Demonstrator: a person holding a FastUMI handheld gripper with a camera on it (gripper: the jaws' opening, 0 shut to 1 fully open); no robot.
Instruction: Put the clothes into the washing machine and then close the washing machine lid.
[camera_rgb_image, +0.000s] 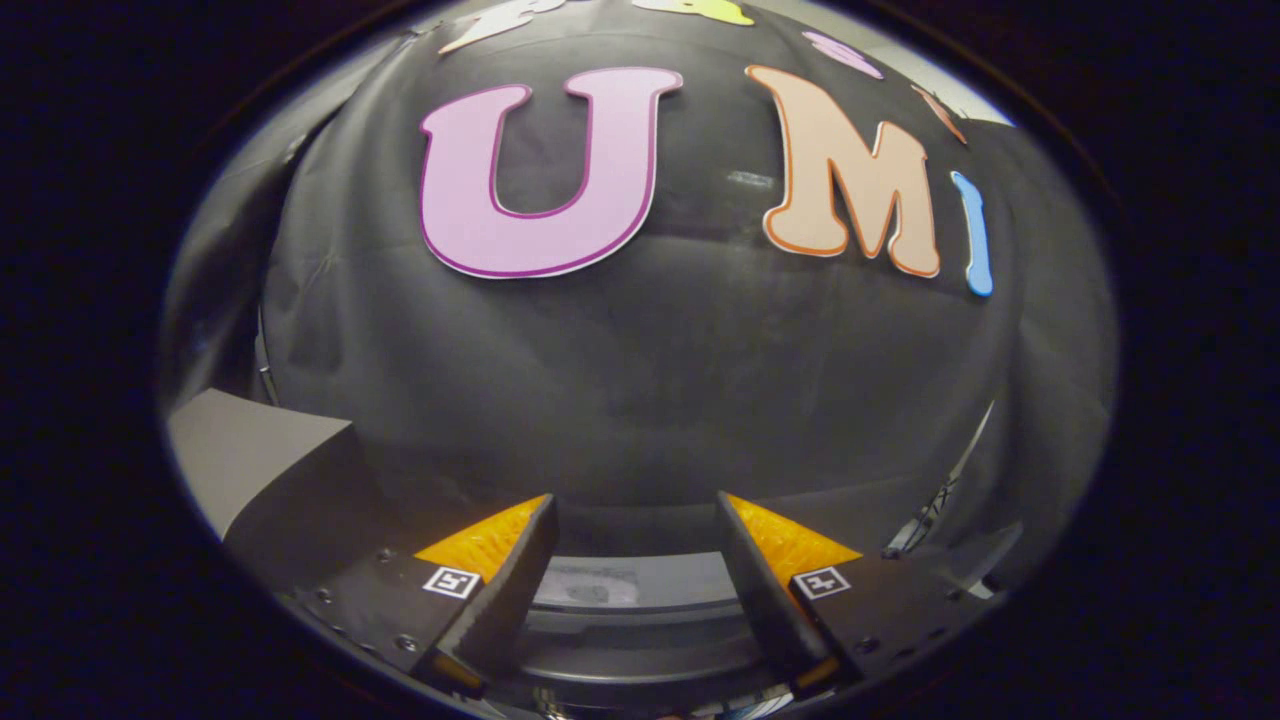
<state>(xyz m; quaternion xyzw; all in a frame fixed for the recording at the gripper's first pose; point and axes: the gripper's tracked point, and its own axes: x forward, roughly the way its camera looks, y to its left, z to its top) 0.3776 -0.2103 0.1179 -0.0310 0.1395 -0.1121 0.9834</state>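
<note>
Below, washing machine (640, 640) between parted jaws

The hand-held gripper (637, 520) hangs with its fingers spread apart, empty, above the washing machine (630, 640), whose grey top shows between them; a grey box (250, 460) stands nearby

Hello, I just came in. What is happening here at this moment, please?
A person holds a gripper in front of a washing machine, whose top part shows between and below the fingers. The fingers stand apart and hold nothing. No clothes can be seen near them. I cannot tell whether the lid is open or closed. Beyond the fingers hangs the black cloth wall, and a grey box stands to one side.
</note>
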